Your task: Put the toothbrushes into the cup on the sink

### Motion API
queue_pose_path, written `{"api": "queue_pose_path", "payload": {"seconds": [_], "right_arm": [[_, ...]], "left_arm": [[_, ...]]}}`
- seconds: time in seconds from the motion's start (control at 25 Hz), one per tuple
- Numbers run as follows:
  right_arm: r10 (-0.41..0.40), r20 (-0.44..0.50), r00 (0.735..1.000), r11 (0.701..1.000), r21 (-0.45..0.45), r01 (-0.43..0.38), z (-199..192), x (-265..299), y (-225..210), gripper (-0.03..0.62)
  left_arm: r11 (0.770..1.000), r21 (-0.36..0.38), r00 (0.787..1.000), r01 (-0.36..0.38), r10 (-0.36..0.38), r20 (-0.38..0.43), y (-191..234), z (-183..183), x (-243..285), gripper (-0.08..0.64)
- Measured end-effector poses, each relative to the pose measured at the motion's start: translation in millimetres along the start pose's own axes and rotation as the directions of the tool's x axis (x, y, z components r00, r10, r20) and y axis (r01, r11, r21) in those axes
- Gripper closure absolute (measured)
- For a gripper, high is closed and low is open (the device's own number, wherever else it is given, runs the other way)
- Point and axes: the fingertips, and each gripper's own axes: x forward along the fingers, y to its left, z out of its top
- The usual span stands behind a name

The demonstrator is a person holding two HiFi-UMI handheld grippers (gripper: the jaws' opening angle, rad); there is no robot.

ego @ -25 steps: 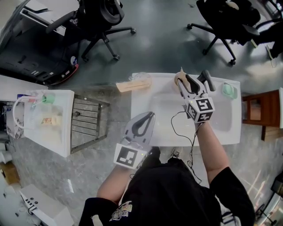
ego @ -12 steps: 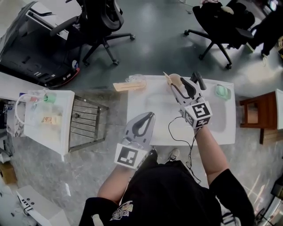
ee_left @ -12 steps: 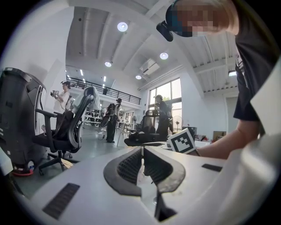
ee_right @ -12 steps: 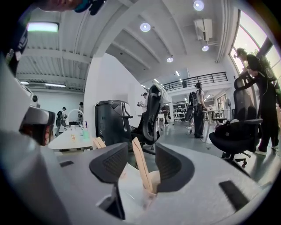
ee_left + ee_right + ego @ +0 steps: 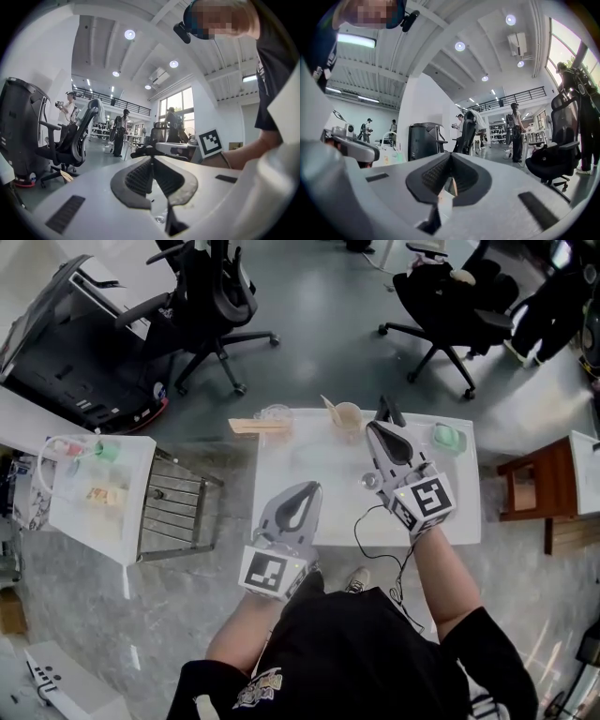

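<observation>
A beige cup (image 5: pixel 348 416) stands at the back rim of the white sink (image 5: pixel 281 474), and a toothbrush (image 5: pixel 328 405) leans out of it to the left. My right gripper (image 5: pixel 373 427) hovers just right of the cup, beside the dark faucet (image 5: pixel 386 410). Its jaws have just been closing and now meet with nothing between them (image 5: pixel 451 155). My left gripper (image 5: pixel 313 487) hangs over the sink's near left part, pointing level. It is shut and empty (image 5: pixel 151 159). Both gripper views look out across the room, not at the sink.
A green soap dish (image 5: pixel 449 438) sits at the sink's back right, a clear glass (image 5: pixel 275 414) and a wooden piece (image 5: pixel 253 426) at its back left. A wire rack (image 5: pixel 178 507) and a white side table (image 5: pixel 94 488) stand to the left, a wooden stool (image 5: pixel 534 484) to the right, office chairs behind.
My right gripper has lifted back from above the cup and its jaws have gone from wide open to shut. My left gripper has risen a little, still shut.
</observation>
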Motion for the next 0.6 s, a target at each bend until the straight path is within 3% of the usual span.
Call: {"api": "queue_pose_path", "payload": {"seconds": [0.04, 0.6], "right_arm": [[0.01, 0.015, 1.0, 1.0, -0.003, -0.01, 8, -10, 2, 0.583], [0.156, 0.097, 0.983, 0.987, -0.051, -0.151, 65, -126, 29, 0.586]], "left_arm": [[1.0, 0.002, 1.0, 0.0, 0.0, 0.004, -7, 1, -1, 0.545], [0.999, 0.023, 0.999, -0.039, 0.039, 0.004, -111, 1, -21, 0.545]]}}
